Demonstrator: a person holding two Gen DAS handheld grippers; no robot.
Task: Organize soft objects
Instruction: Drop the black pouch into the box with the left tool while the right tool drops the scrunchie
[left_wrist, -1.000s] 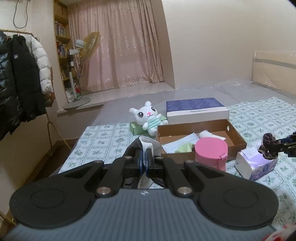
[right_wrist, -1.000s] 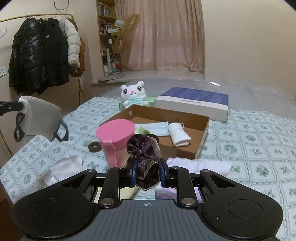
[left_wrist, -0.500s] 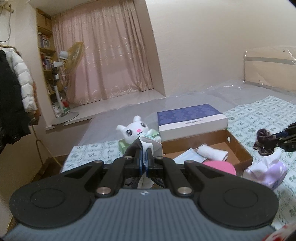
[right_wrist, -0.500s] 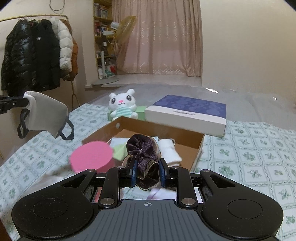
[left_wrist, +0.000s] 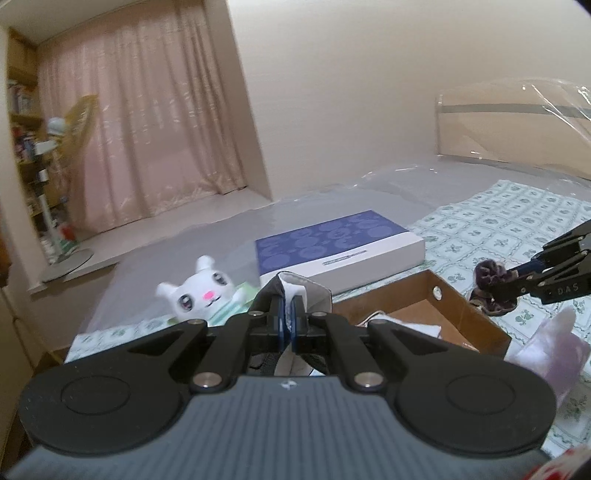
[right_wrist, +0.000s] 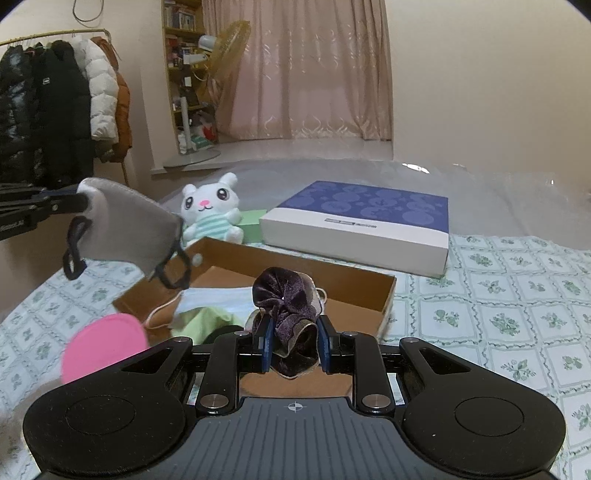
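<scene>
- Two grippers are seen above a bed (right_wrist: 517, 317) covered by a green-patterned sheet.
- Blue-and-white box (right_wrist: 362, 225) is laid flat beyond the cardboard box (right_wrist: 384, 306), just behind its far wall.
- Cardboard box is open-topped; a light blue mask (right_wrist: 218, 301) and green cloth (right_wrist: 207, 321) are held inside.
- White plush bunny (right_wrist: 210, 214) is propped by the box's far-left corner.
- Pink round container (right_wrist: 103, 345) is placed near the box's left-front side, blurred.
- Left gripper (left_wrist: 287, 325) is pressed together on a grey face mask (right_wrist: 125, 230), held in the air left of the box.
- Right gripper (right_wrist: 293, 349) is pinched on a dark purple scrunchie (right_wrist: 286, 295), held above the box's near edge.
</scene>
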